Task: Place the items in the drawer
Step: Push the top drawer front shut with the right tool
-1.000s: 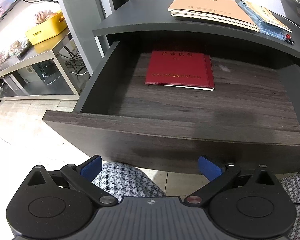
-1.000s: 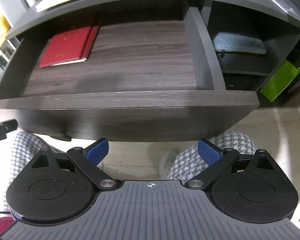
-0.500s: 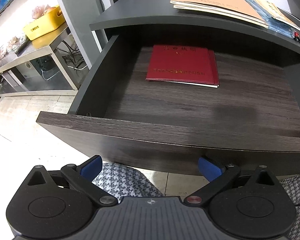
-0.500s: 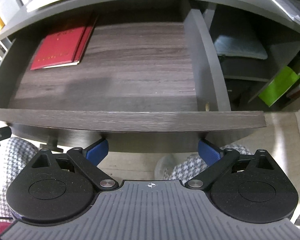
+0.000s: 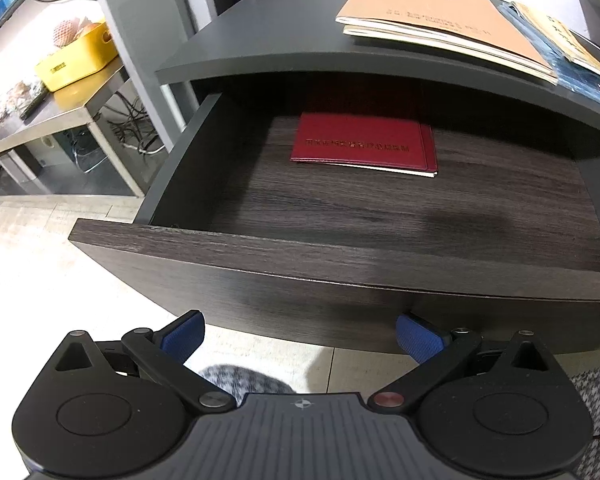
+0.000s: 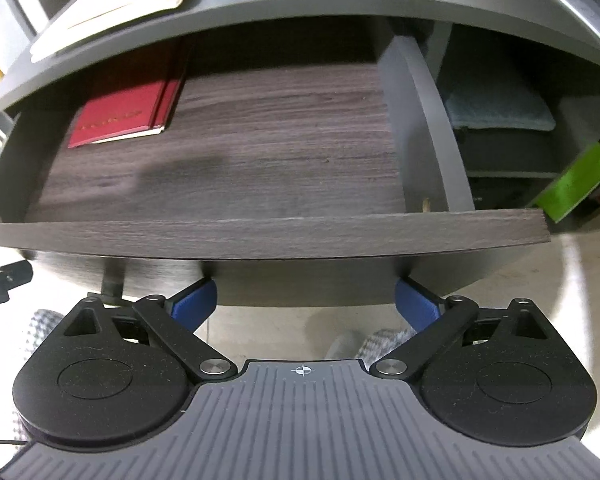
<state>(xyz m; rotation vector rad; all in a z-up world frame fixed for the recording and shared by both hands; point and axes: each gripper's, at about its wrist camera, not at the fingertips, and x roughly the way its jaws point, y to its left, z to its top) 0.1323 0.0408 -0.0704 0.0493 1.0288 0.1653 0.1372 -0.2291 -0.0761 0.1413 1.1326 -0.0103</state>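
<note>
The left claw point(image 5: 300, 330) is spread wide and holds nothing, low before the drawer point(image 5: 340, 276) front. The right claw point(image 6: 305, 302) is likewise spread and bare, its blue fingertips point(image 6: 194, 304) just under that front.

The dark wood-grain drawer point(image 5: 340, 256) stands pulled out, open. A red booklet point(image 5: 364, 146) lies flat on its floor near the back left corner, partly under the desk top

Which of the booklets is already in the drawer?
The red booklet, lying flat at the back left of the open drawer. The tan booklet and the papers beside it still lie up on the desktop.
</note>
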